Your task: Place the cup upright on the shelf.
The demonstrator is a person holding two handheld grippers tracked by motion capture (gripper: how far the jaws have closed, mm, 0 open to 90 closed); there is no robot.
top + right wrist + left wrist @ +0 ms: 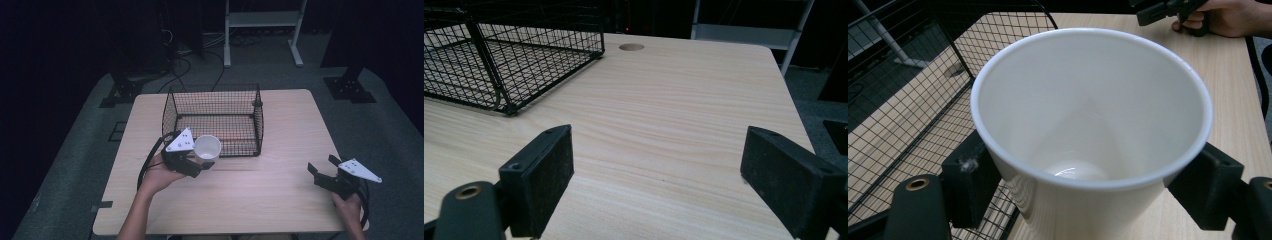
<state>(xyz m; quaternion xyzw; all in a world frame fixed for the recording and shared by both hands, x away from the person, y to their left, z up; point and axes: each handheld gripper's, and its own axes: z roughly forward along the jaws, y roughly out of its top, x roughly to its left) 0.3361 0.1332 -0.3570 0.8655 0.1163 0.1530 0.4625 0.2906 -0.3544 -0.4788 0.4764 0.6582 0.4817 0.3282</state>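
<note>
Cup [207, 147] clamped in my left gripper [200, 164], lifted just near of the basket [215, 120], not yet inside; right gripper [324, 173] gapes idle.

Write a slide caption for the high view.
Left tool holds a white cup beside the wire basket; right tool waits open.

glossy white cup [1088, 115], black wire basket [215, 117]

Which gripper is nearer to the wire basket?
Left. The left gripper holds a white cup just in front of the wire basket; the right gripper sits open, far toward the table's right edge.
</note>
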